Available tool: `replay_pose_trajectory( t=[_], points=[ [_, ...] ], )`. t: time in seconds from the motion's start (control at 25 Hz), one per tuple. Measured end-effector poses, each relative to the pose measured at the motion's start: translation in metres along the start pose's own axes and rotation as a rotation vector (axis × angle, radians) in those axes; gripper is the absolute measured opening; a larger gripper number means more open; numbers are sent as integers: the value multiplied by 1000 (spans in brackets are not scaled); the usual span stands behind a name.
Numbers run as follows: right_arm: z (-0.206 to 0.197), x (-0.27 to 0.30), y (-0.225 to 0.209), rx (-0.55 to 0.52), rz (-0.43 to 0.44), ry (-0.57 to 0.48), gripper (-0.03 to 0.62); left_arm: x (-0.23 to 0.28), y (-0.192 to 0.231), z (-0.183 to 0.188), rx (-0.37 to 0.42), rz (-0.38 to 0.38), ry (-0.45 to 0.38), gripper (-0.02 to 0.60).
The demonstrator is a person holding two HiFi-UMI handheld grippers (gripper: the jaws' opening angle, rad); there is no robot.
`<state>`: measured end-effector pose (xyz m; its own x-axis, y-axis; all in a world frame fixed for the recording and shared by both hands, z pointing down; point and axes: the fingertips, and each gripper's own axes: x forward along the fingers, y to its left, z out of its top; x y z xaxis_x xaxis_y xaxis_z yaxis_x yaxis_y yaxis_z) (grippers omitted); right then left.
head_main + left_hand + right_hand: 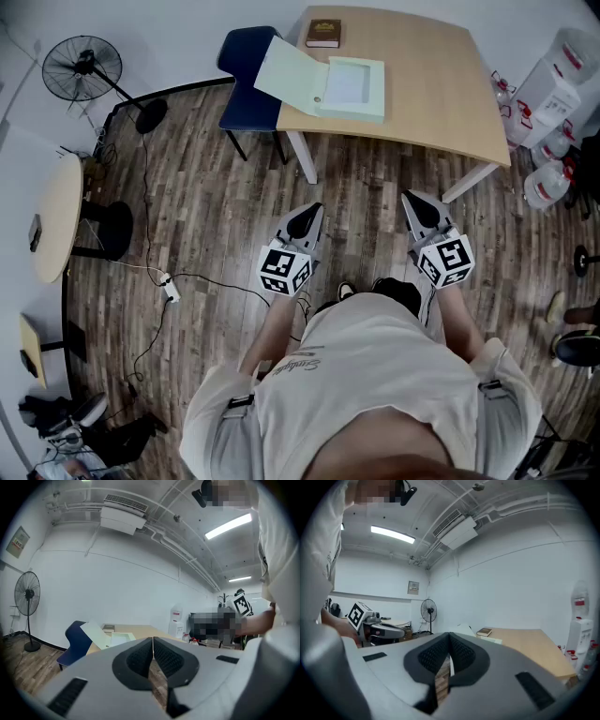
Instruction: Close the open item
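A pale green box [349,90] lies open on the wooden table [441,94], its lid [291,75] folded back over the table's left edge. In the left gripper view the box [115,638] shows small, far ahead. My left gripper [302,221] and right gripper [422,210] hang over the floor in front of the table, well short of the box. Both are shut with nothing between the jaws. The left gripper [153,644] and the right gripper [449,640] each show their pads pressed together.
A brown book [323,34] lies at the table's far edge. A dark blue chair [246,84] stands left of the table. A floor fan [86,71], a round side table [54,220] and a cable with a power strip [170,289] are at the left. Water bottles [548,183] stand right.
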<state>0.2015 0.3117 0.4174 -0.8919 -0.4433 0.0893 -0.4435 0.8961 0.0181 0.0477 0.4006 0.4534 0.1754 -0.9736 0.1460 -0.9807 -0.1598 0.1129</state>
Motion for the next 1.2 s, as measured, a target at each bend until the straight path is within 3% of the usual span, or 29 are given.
replay_pose_trajectory(
  t=[0.56, 0.72, 0.96, 1.2],
  points=[
    [0, 19, -1, 29, 4, 6, -5, 9, 17, -8, -36, -10, 19, 15],
    [-1, 23, -8, 2, 10, 26, -5, 21, 27, -12, -49, -5, 42, 15],
    [-36, 41, -27, 91, 21, 78, -5, 45, 39, -27, -37, -3, 110, 15],
    [-42, 78, -54, 89, 50, 78, -5, 83, 61, -29, -66, 14, 162, 15]
  ],
)
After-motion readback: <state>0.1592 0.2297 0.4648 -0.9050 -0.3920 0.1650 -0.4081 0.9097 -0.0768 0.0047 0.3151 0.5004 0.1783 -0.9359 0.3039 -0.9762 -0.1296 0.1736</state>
